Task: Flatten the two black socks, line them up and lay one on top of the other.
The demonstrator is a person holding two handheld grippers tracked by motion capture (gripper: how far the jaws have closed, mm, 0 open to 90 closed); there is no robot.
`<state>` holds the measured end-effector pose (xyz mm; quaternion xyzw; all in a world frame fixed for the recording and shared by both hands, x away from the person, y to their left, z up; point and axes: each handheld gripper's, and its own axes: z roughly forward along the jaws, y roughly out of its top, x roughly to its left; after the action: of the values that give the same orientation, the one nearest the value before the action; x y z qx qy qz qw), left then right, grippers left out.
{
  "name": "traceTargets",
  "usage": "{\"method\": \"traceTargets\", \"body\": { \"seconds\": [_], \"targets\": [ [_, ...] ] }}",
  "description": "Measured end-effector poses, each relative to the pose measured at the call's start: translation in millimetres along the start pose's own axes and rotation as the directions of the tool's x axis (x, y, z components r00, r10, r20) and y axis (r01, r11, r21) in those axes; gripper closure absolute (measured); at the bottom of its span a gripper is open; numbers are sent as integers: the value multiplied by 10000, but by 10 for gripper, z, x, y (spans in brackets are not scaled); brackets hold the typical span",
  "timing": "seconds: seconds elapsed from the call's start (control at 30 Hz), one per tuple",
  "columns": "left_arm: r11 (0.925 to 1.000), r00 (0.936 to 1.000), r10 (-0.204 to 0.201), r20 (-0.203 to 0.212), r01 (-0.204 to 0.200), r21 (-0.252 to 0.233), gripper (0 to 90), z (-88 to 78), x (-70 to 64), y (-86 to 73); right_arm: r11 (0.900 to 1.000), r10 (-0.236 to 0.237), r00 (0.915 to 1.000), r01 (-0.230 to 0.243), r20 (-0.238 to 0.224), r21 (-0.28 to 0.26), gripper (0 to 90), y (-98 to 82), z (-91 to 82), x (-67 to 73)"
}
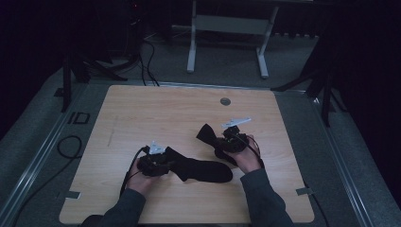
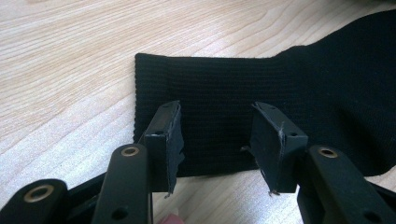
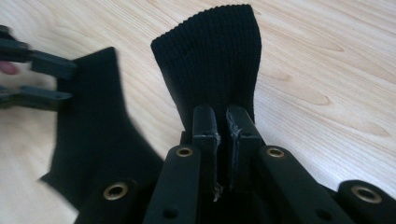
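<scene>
A black sock (image 1: 203, 170) lies flat on the wooden table (image 1: 142, 118), with its ribbed cuff (image 2: 210, 84) toward my left gripper (image 1: 165, 163). That gripper (image 2: 217, 135) stands open, one jaw on each side over the cuff, and the pads are clear of the cloth. My right gripper (image 1: 220, 142) is shut on a second black sock (image 1: 206, 134). In the right gripper view the jaws (image 3: 223, 119) pinch this sock (image 3: 210, 60), and its ribbed cuff stands up beyond them. The flat sock (image 3: 93, 126) and the left gripper (image 3: 42, 79) show at that view's left.
A round grommet hole (image 1: 225, 101) sits near the table's far edge. Beyond it stands a metal frame with two legs (image 1: 191, 52). Cables (image 1: 71, 146) lie on the floor to the left. A person's sleeves (image 1: 265, 198) come in at the bottom.
</scene>
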<state>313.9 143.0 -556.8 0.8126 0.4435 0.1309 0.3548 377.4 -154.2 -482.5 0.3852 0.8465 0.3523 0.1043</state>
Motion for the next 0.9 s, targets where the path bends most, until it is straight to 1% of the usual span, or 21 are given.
{"method": "traceTargets", "body": {
  "seconds": [0.13, 0.23, 0.37, 0.67, 0.83, 0.9],
  "targets": [
    [10000, 10000, 4, 20, -4, -21, 540, 4, -8, 0, 9990, -176, 9998, 173, -59, -402, 837, -49, -211, 47],
    [10000, 10000, 7, 32, -7, -18, 540, 6, -16, 0, 9969, -156, 9998, 146, -127, -779, 837, -62, -361, 60],
    [10000, 10000, -20, 65, 20, 0, 539, 3, -24, -2, 9939, -208, 9997, 194, -120, -1086, 837, -70, -502, 93],
    [10000, 9999, 16, 104, -16, 46, 539, -3, -29, -3, 9864, -516, 9981, 458, -330, -1580, 836, -61, -742, 219],
    [10000, 9999, 27, 122, -28, 55, 538, -4, -35, -4, 9828, -706, 9969, 636, -349, -1736, 836, -45, -799, 294],
    [10000, 9999, 29, 140, -30, 51, 539, -3, -39, -5, 9815, -683, 9962, 573, -541, -1828, 835, -31, -807, 322]
  ]
}}
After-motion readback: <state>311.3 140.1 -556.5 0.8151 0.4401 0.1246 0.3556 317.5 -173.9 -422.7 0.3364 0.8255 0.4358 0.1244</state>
